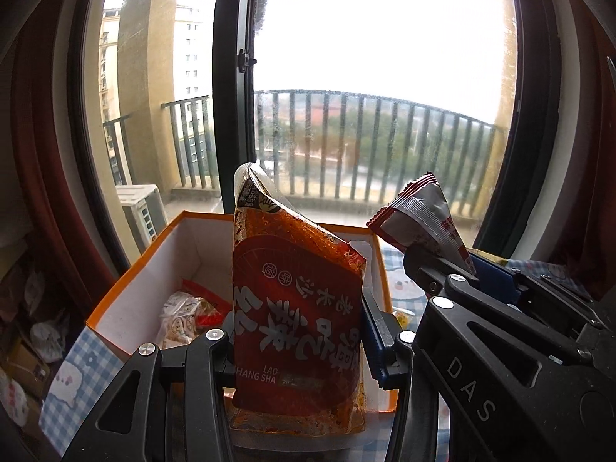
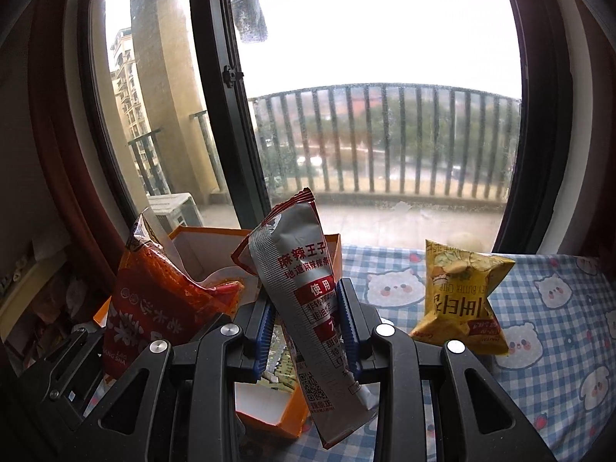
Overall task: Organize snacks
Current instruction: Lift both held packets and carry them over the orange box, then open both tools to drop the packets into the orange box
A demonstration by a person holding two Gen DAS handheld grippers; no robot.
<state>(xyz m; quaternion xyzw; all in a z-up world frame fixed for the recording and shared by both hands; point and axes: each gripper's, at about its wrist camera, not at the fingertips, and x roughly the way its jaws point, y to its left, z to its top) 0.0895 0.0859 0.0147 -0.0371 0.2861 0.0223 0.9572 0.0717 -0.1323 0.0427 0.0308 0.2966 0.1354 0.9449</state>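
Left wrist view: the left gripper (image 1: 300, 340) is clamped on a red spicy-strip snack pouch (image 1: 296, 304), held upright between its blue-padded fingers (image 1: 372, 333). The pouch stands directly in front of an open orange box (image 1: 131, 281) with a white interior. Small wrapped snacks (image 1: 184, 317) lie on the box floor. The box rests on a blue checked tablecloth (image 1: 77, 385). At right, the right gripper (image 1: 467, 269) grips a grey-and-red snack packet (image 1: 419, 215), raised beside the box's right wall.

Right wrist view: the right gripper (image 2: 306, 327) is closed on the grey-and-red snack packet (image 2: 304, 288), which tilts with its top leaning right, above the orange box (image 2: 269, 415). The red pouch (image 2: 154, 300) sits to the left, over the box. A yellow honey-butter chip bag (image 2: 462, 300) stands on the tablecloth (image 2: 558, 346) to the right, well apart from the box. A window (image 2: 385, 77) with a balcony railing (image 2: 385, 138) fills the background.
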